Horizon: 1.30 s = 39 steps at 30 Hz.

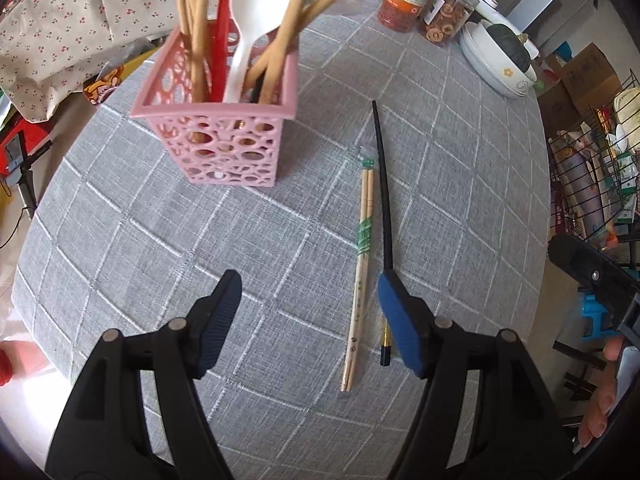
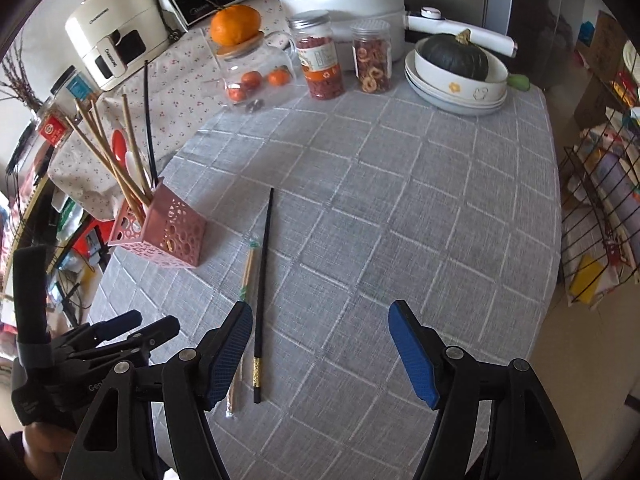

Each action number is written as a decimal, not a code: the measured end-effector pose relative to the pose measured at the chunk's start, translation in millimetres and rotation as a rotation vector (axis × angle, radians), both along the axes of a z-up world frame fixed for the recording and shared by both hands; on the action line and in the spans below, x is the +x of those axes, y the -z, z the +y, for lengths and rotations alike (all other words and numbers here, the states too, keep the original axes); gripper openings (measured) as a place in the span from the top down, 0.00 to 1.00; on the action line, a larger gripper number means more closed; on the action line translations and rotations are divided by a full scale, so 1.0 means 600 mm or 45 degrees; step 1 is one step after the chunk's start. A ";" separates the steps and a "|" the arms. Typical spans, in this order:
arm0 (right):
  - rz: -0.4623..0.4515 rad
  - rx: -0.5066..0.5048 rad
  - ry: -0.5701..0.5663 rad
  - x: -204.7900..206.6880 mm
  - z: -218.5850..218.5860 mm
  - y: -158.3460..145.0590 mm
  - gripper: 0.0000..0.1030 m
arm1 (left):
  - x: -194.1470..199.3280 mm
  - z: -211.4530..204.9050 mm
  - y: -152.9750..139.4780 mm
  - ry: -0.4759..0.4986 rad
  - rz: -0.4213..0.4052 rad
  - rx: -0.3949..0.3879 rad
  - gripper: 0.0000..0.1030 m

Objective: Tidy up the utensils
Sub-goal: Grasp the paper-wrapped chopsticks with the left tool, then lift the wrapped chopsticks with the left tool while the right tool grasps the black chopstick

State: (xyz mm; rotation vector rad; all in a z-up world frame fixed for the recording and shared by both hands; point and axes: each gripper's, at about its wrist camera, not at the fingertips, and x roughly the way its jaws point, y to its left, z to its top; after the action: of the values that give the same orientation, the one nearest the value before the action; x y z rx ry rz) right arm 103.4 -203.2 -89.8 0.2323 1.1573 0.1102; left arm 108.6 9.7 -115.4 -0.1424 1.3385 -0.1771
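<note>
Two utensils left on the grey checked surface [image 1: 120,240], lower centre of frame — black chopstick [image 1: 382,200] and wrapped bamboo chopstick pair [image 1: 362,256], side by side, nearly touching. Left tool [image 1: 310,312] and right tool [image 2: 320,344] both wide open, holding nothing. Risk: pinching both at once, or rolling the thin black stick away — caused by their closeness. Pink perforated basket [image 1: 224,148], upper left, already crowded with leaning chopsticks and spoons; tipping likely if knocked.
</note>
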 end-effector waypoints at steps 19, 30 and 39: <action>0.120 -0.023 0.021 0.002 -0.035 0.035 0.30 | 0.050 -0.069 0.074 0.081 0.035 -0.032 0.82; 0.131 -0.086 0.006 -0.008 -0.049 0.045 0.30 | 0.039 -0.081 0.065 0.093 0.003 0.034 0.90; 0.142 -0.100 -0.003 -0.003 -0.032 0.049 0.30 | -0.011 -0.047 -0.020 0.178 -0.134 0.015 0.90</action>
State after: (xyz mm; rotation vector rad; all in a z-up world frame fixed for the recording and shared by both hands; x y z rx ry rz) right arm 101.7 -222.5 -119.5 0.1690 1.2702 0.0540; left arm 102.1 -18.6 -103.6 -0.0289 1.2445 -0.2905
